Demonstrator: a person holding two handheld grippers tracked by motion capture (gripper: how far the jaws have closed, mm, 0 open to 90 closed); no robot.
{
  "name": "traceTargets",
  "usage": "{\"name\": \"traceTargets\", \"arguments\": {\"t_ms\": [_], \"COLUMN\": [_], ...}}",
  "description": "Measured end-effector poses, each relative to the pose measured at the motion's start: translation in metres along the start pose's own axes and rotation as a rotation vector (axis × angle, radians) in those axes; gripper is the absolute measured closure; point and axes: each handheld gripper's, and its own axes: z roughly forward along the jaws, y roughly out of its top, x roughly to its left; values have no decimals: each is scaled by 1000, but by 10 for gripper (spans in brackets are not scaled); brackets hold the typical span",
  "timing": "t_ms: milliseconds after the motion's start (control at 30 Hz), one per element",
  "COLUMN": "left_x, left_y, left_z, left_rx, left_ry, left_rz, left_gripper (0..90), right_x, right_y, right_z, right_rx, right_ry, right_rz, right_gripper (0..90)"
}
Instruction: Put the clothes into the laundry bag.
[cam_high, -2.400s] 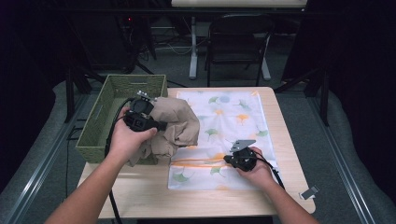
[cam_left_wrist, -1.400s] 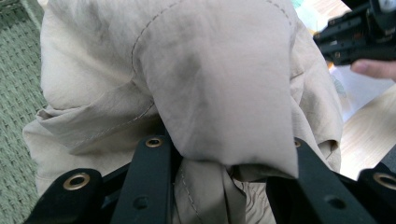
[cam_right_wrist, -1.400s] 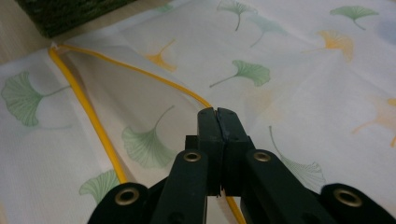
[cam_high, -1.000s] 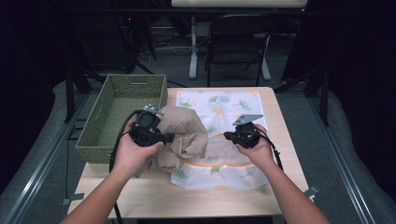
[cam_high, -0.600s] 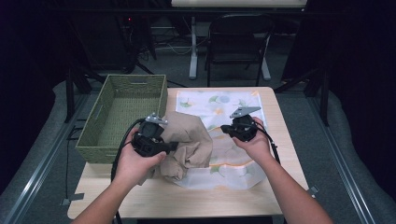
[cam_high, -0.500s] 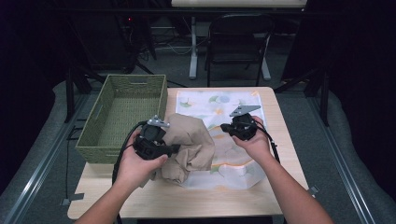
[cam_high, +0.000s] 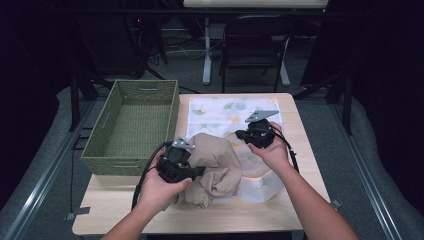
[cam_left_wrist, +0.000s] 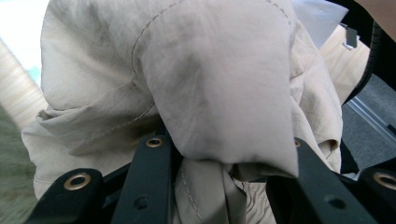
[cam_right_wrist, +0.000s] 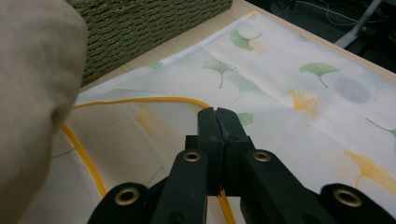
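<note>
High view: at lower centre of the frame, the left hand-held gripper (cam_high: 192, 171) clamps a bunched beige garment (cam_high: 215, 167) on the table (cam_high: 260, 215). The right hand-held gripper (cam_high: 238, 134), jaws fully closed, pinches the leaf-patterned cloth's (cam_high: 220, 112) yellow-edged hem.

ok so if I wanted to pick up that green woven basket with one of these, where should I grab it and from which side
Take the green woven basket by its top rim, coming straight down from above: it sits upright and open, and the thin wall would fit between the jaws. The near wall is closest to the left tool, though that tool is shut on the beige cloth.
</note>
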Motion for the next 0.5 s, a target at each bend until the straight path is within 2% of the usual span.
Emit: {"name": "traceTargets", "arguments": {"t_ms": [133, 267, 500], "left_x": [-5, -8, -12], "left_y": [0, 4, 9], "left_z": [9, 17, 35], "left_rx": [6, 3, 9], "left_ry": [-1, -29, -51], "left_rz": [9, 11, 16], "left_gripper": [698, 698, 699], "right_x": [0, 0, 4], "right_y": [2, 6, 11], "right_z": [-1, -3, -5], "right_rx": [-9, -9, -15], "right_ry": [10, 14, 11], "right_rz": [2, -7, -15], "right_gripper": [898, 898, 898]}}
